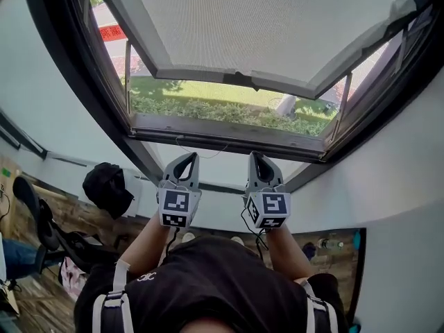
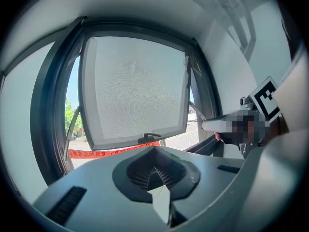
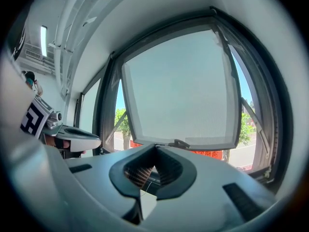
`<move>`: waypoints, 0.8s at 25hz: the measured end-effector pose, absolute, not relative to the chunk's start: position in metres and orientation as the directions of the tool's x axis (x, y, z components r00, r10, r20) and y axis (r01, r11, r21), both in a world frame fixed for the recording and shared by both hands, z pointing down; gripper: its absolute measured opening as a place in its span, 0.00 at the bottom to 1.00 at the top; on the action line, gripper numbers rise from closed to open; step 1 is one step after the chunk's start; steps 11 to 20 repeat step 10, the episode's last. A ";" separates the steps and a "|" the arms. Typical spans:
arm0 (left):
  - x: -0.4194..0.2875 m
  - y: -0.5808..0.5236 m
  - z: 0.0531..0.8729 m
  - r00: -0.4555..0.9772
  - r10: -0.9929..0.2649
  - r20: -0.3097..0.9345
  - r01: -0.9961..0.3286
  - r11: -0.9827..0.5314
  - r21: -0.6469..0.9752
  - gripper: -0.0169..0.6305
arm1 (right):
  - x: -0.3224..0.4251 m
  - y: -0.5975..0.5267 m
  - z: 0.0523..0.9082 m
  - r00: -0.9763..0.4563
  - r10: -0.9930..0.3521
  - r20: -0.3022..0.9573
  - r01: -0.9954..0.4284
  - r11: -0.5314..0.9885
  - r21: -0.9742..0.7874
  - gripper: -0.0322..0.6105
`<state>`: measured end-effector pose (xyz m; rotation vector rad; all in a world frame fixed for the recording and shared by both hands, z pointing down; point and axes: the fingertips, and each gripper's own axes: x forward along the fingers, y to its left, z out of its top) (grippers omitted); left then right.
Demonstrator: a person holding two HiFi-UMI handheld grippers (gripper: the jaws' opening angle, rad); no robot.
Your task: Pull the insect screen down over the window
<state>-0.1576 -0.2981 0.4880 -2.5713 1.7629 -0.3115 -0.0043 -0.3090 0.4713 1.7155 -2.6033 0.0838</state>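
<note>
I see white walls around the dark-framed window at 12 o'clock, sunny grass outside, wooden floor and a black chair at 8 o'clock

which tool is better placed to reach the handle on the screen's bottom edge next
Right, probably. In the head view the right tool sits almost below the dark handle; the left tool is further aside. Both are shut, well below it.
</note>
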 end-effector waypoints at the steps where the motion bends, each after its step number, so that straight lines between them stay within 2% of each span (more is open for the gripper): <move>1: -0.157 -0.298 0.488 0.348 -0.924 0.157 -0.923 -0.367 -0.118 0.05 | -0.004 -0.309 0.472 -0.393 -0.918 0.050 -0.920 0.392 -0.032 0.05; 20: -0.160 -0.297 0.487 0.340 -0.928 0.155 -0.925 -0.360 -0.122 0.05 | -0.011 -0.302 0.477 -0.427 -0.902 0.064 -0.904 0.426 -0.025 0.05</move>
